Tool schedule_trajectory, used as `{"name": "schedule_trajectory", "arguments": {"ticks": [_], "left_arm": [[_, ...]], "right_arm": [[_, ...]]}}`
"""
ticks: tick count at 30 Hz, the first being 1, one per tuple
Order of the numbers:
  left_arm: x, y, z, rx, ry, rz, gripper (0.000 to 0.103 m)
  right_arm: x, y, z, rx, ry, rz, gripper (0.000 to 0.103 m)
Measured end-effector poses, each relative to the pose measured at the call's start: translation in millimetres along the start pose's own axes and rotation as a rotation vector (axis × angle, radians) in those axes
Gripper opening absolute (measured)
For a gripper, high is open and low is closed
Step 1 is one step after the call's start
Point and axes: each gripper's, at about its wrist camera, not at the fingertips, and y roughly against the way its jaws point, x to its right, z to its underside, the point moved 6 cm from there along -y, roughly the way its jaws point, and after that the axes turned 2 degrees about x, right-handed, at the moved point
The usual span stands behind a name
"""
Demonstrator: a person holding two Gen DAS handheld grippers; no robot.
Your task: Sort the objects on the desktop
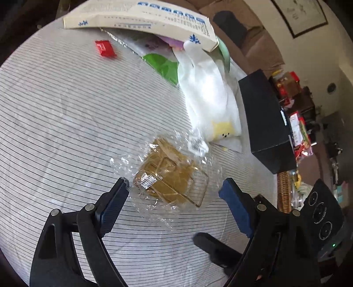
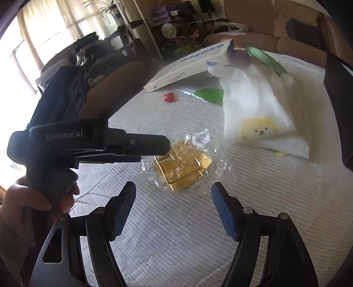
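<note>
A golden tray in crinkled clear wrap (image 1: 169,178) (image 2: 183,167) lies on the striped tablecloth (image 1: 66,110). My left gripper (image 1: 175,184) is open, its blue pads on either side of the tray; the left tip just brushes the loose wrap. My right gripper (image 2: 173,187) is open too, with nothing between its pads and the wrapped tray just beyond its tips. In the right wrist view the left gripper's finger (image 2: 150,143) reaches in from the left, over the tray's far edge. A hand (image 2: 33,198) holds that gripper.
A white pouch with a yellow animal (image 1: 207,97) (image 2: 258,114) lies beyond the tray. A red candy (image 1: 104,48) (image 2: 169,97), a green packet (image 1: 163,66) and a cream box with blue print (image 1: 141,15) sit farther back. A black box (image 1: 264,119) stands at the right edge.
</note>
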Motion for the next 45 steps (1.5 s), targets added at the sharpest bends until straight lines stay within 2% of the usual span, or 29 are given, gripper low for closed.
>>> {"name": "schedule_trajectory", "arguments": {"ticks": [1, 3, 4, 7, 10, 15, 18, 23, 28, 31, 34, 37, 41, 43, 45], "left_arm": [[1, -1, 3, -0.006, -0.002, 0.006, 0.086], [5, -2, 4, -0.008, -0.018, 0.008, 0.085], [6, -2, 5, -0.01, -0.019, 0.013, 0.085], [14, -2, 9, -0.024, -0.04, 0.035, 0.084], [27, -2, 12, -0.03, -0.06, 0.076, 0.079], [67, 12, 18, -0.014, -0.094, 0.204, 0.072], [100, 20, 18, -0.017, -0.11, 0.276, 0.072], [191, 17, 6, -0.029, -0.258, 0.277, 0.072], [295, -9, -30, -0.033, -0.337, 0.322, 0.072], [355, -40, -49, -0.053, -0.371, 0.348, 0.072], [395, -77, -74, -0.078, -0.383, 0.367, 0.072], [422, -118, -103, -0.088, -0.39, 0.357, 0.072], [436, -170, -141, -0.117, -0.362, 0.31, 0.072], [438, -193, -157, -0.119, -0.359, 0.256, 0.072], [434, -216, -171, -0.139, -0.356, 0.162, 0.074]], "right_arm": [[-2, -8, -2, 0.002, 0.033, 0.032, 0.082], [-1, -19, -6, 0.015, 0.049, 0.03, 0.083], [0, -23, -8, 0.023, 0.027, -0.009, 0.079], [9, -28, -14, 0.026, -0.027, -0.045, 0.048], [14, -19, -17, 0.044, -0.055, -0.066, 0.044], [20, 24, -23, 0.099, -0.04, -0.07, 0.041], [26, 59, -27, 0.131, -0.008, -0.054, 0.039], [52, 125, -47, 0.192, 0.031, 0.006, 0.039], [123, 183, -75, 0.267, -0.035, 0.059, 0.039], [180, 210, -87, 0.303, -0.088, 0.091, 0.039], [242, 225, -101, 0.318, -0.145, 0.135, 0.039], [298, 226, -117, 0.307, -0.188, 0.174, 0.039], [356, 209, -141, 0.266, -0.219, 0.192, 0.039], [382, 195, -153, 0.238, -0.248, 0.189, 0.039], [410, 175, -160, 0.187, -0.319, 0.169, 0.039]]}}
